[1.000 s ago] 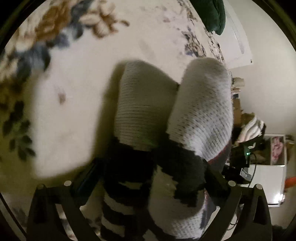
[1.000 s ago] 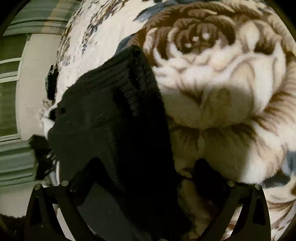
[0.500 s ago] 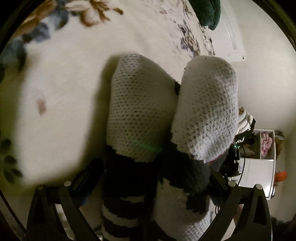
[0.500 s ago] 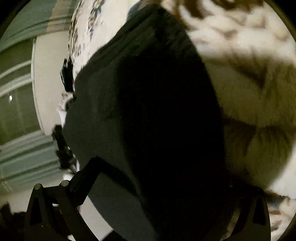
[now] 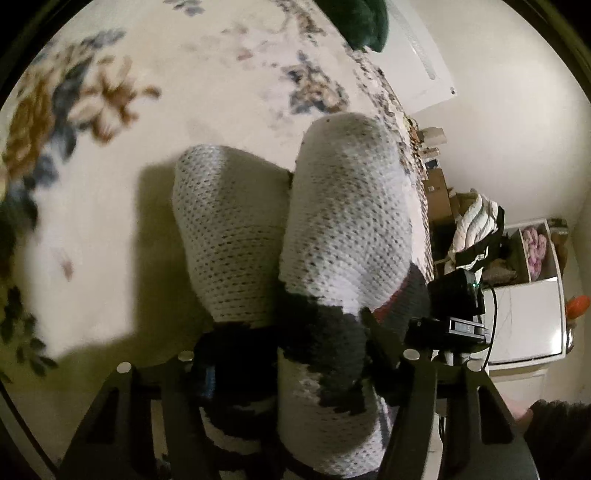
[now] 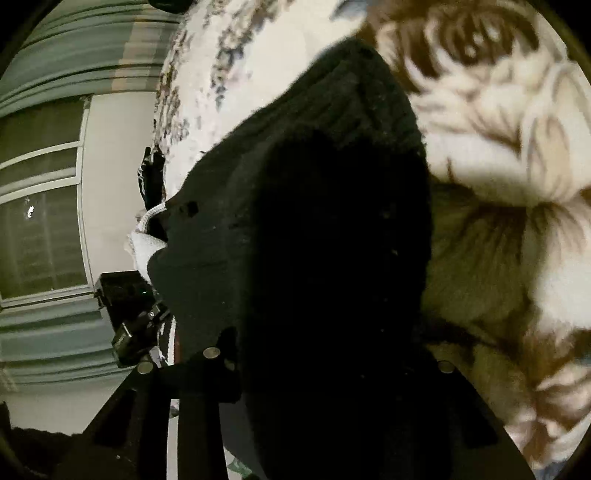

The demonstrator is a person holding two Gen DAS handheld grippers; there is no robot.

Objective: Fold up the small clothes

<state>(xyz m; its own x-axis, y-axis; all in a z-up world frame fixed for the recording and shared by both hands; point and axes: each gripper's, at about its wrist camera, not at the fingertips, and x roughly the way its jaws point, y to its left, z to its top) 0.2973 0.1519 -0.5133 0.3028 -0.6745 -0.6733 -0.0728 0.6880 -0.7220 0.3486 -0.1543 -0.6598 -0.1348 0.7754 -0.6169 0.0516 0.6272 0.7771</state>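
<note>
Surface: I see a cream floral blanket.
On it: knit socks; green cushion at far edge.

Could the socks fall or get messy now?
Maybe. The left tongs are closing around both grey-and-black socks at once, so one could slip out and the pair come apart. The right tongs are closing on the black cuff end, which hides nearly everything, so a crooked fold would be hard to spot. The socks hang near the blanket's edge and might drop.
</note>
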